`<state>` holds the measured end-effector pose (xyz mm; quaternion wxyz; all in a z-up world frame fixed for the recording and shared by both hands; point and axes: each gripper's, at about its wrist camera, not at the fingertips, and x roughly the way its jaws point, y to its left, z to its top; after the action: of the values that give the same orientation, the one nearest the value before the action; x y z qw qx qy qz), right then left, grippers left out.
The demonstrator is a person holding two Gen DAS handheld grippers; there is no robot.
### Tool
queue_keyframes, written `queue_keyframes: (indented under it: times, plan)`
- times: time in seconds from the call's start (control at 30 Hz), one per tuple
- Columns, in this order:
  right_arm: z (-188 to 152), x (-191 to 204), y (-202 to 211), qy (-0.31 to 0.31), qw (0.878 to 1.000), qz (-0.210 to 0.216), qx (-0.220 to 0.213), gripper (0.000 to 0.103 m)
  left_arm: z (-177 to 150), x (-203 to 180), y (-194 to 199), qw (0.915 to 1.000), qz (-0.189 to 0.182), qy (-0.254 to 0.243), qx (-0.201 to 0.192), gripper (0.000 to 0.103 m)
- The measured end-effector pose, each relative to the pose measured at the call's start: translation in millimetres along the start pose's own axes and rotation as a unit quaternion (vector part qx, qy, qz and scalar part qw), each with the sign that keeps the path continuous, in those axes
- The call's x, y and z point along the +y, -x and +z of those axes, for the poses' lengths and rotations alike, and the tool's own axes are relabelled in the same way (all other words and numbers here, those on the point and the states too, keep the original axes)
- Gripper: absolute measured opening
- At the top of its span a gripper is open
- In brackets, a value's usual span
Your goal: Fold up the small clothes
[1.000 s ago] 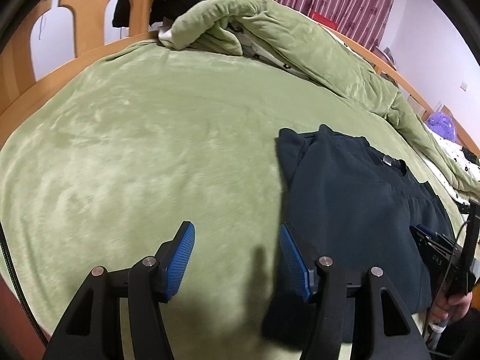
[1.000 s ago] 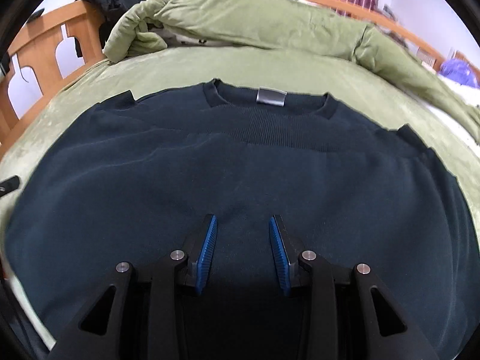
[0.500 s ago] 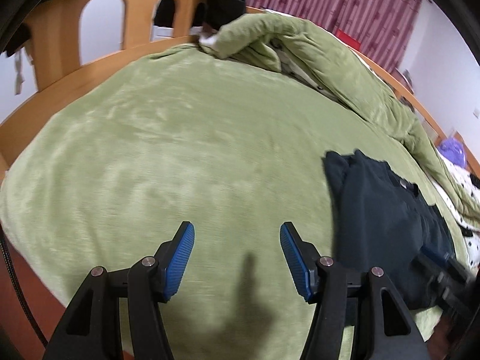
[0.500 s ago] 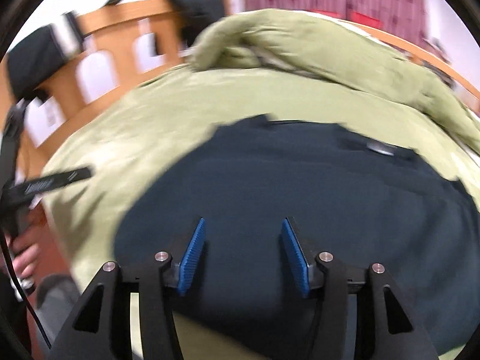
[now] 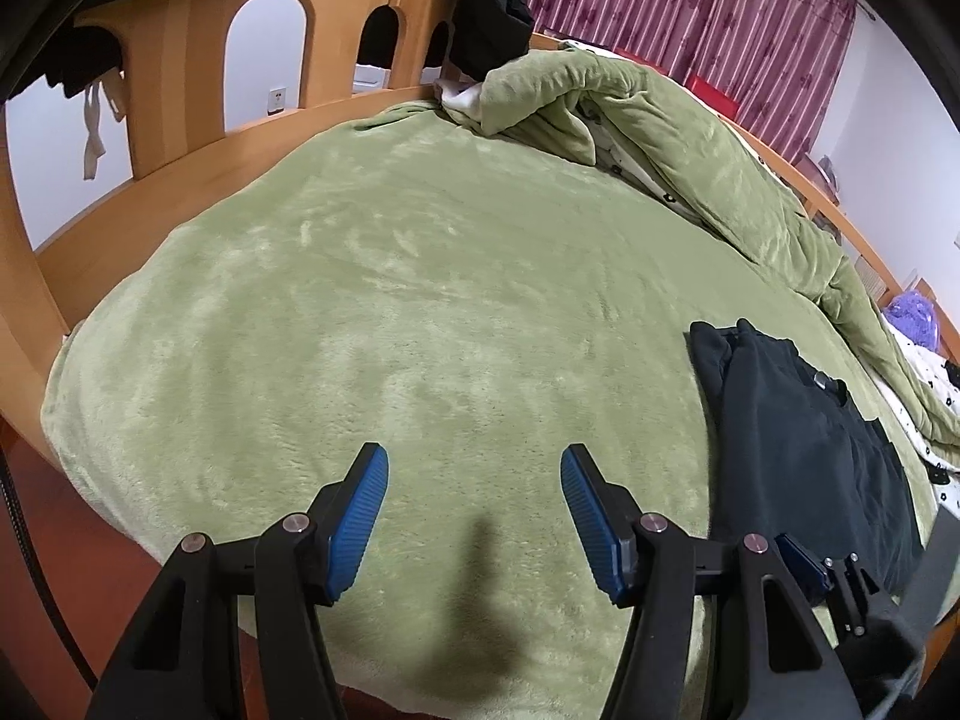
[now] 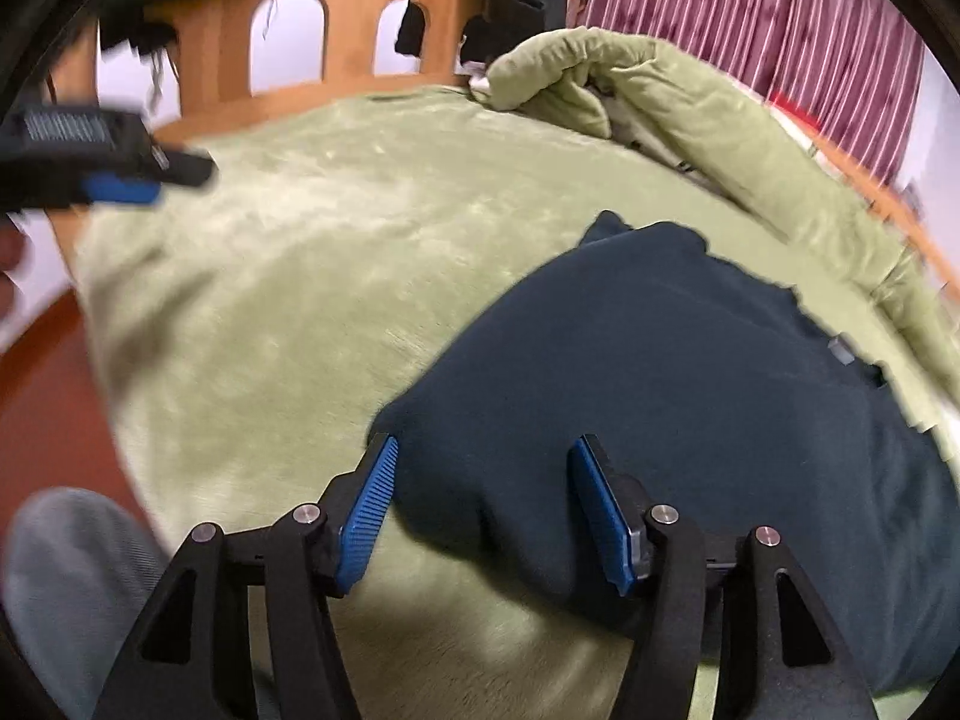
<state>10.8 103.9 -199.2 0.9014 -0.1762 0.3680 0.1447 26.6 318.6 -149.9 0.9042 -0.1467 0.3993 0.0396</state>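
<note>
A folded dark navy sweater (image 6: 690,372) lies flat on the green blanket (image 6: 288,312), with a grey neck label (image 6: 841,350) at its far right. My right gripper (image 6: 483,483) is open and empty, its blue pads (image 6: 369,510) over the sweater's near left corner. My left gripper (image 5: 471,501) is open and empty over bare blanket (image 5: 420,300), with the sweater (image 5: 798,438) off to its right. The left gripper also shows at the upper left of the right wrist view (image 6: 120,189), and the right gripper at the lower right of the left wrist view (image 5: 804,561).
A bunched green quilt (image 5: 660,138) lies along the back of the bed. A wooden headboard (image 5: 180,90) with arches stands at the left, dark clothes hung on it. Maroon curtains (image 5: 690,6) hang behind. Red floor (image 6: 42,372) shows past the near left bed edge.
Both grippers have swung left and pulled back. The right gripper has opened wider and sits at the sweater's near left corner. The left gripper is farther left from the sweater.
</note>
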Motion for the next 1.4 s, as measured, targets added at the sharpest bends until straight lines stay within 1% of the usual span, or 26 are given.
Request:
queue_keyframes:
  times: [0.03, 0.1, 0.13, 0.2, 0.23, 0.27, 0.3, 0.37, 0.47, 0.6, 0.7, 0.83, 0.97, 1.07, 1.17, 1.2, 1.3, 1.4]
  plan:
    - [0, 3, -3, 0.006, 1.000, -0.012, -0.001, 0.062, -1, 1, 0, 1.0000, -0.001, 0.001, 0.001, 0.058]
    - [-1, 9, -7, 0.022, 0.999, -0.037, -0.006, 0.062, -3, 1, -1, 1.0000, 0.001, 0.000, 0.004, 0.058]
    - [-1, 11, -8, 0.025, 0.999, -0.041, -0.007, 0.063, -4, 1, -1, 1.0000, 0.002, -0.001, 0.005, 0.058]
    - [2, 9, -10, 0.024, 0.999, -0.037, -0.002, 0.055, -5, 0, -1, 1.0000, 0.003, -0.002, 0.007, 0.058]
    - [2, 8, -9, 0.024, 0.999, -0.034, 0.000, 0.043, -5, -1, 0, 1.0000, 0.004, -0.003, 0.007, 0.058]
    - [3, 7, -8, 0.026, 0.999, -0.038, 0.002, 0.035, -5, -1, -1, 1.0000, 0.003, -0.002, 0.007, 0.058]
    - [7, 3, -11, 0.024, 0.999, -0.038, 0.005, 0.033, -4, -2, 0, 1.0000, 0.003, -0.001, 0.007, 0.058]
    - [11, -8, -6, 0.006, 1.000, -0.015, 0.003, 0.027, -5, -3, 1, 1.0000, 0.001, 0.002, 0.005, 0.058]
    - [21, -32, 13, -0.039, 0.999, 0.028, -0.018, 0.025, -3, -12, 2, 1.0000, -0.002, 0.002, 0.006, 0.058]
    - [37, -79, 47, -0.110, 0.990, 0.065, -0.054, 0.024, -3, -34, 0, 0.9998, -0.013, -0.004, 0.011, 0.058]
    - [45, -113, 67, -0.144, 0.984, 0.074, -0.075, 0.024, -4, -57, -4, 0.9995, -0.019, -0.020, 0.015, 0.058]
    - [45, -160, 94, -0.186, 0.974, 0.071, -0.104, 0.024, -9, -88, -16, 0.9987, -0.031, -0.033, 0.026, 0.058]
    - [32, -209, 119, -0.229, 0.963, 0.061, -0.125, 0.024, -12, -121, -23, 0.9973, -0.041, -0.050, 0.033, 0.058]
    - [10, -248, 140, -0.257, 0.955, 0.044, -0.142, 0.024, -13, -148, -26, 0.9959, -0.050, -0.066, 0.036, 0.058]
    - [-13, -282, 154, -0.282, 0.947, 0.030, -0.150, 0.024, -15, -174, -28, 0.9939, -0.062, -0.084, 0.036, 0.058]
    - [-25, -298, 159, -0.295, 0.943, 0.021, -0.151, 0.023, -16, -185, -28, 0.9930, -0.066, -0.092, 0.036, 0.058]
    - [-56, -328, 163, -0.326, 0.934, -0.003, -0.146, 0.023, -20, -209, -29, 0.9908, -0.075, -0.106, 0.038, 0.058]
    - [-91, -357, 156, -0.361, 0.924, -0.023, -0.123, 0.023, -24, -230, -32, 0.9888, -0.085, -0.115, 0.042, 0.058]
